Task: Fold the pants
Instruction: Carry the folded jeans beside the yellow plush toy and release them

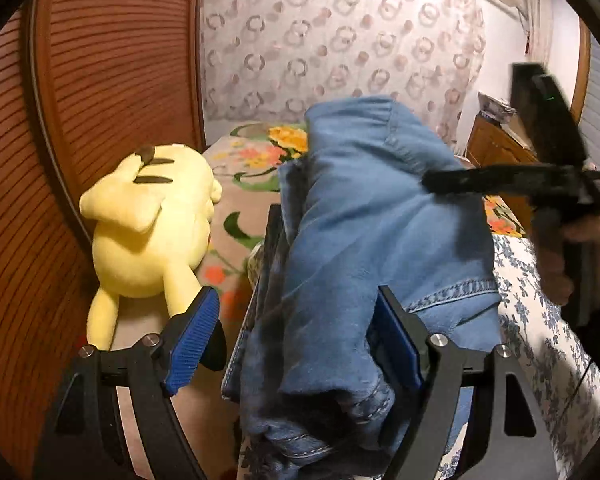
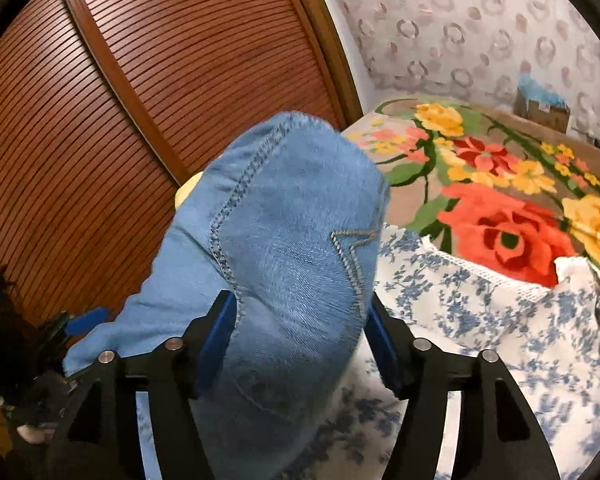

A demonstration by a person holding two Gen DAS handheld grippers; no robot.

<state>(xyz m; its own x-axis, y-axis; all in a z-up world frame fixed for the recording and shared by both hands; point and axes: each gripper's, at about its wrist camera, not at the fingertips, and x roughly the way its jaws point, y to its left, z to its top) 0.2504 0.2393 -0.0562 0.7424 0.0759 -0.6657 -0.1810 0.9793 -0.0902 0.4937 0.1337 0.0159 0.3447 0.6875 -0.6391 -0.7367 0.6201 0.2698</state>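
Note:
The blue denim pants (image 1: 360, 248) hang bunched in the air above the bed. In the left wrist view my left gripper (image 1: 300, 340) has its blue pads wide apart; denim drapes between them, over the right pad. My right gripper (image 1: 440, 180) shows there, blurred, against the pants' upper right. In the right wrist view my right gripper (image 2: 298, 340) has a thick wad of the pants (image 2: 292, 240) between its pads, which press both sides. My left gripper (image 2: 80, 324) shows at the lower left.
A yellow plush toy (image 1: 152, 224) lies on the bed beside the wooden slatted wardrobe doors (image 1: 100, 80). A floral blanket (image 2: 500, 208) and a blue-flowered white sheet (image 2: 480, 320) cover the bed. A patterned curtain (image 1: 340, 40) hangs behind. A wooden cabinet (image 1: 496, 144) stands at the right.

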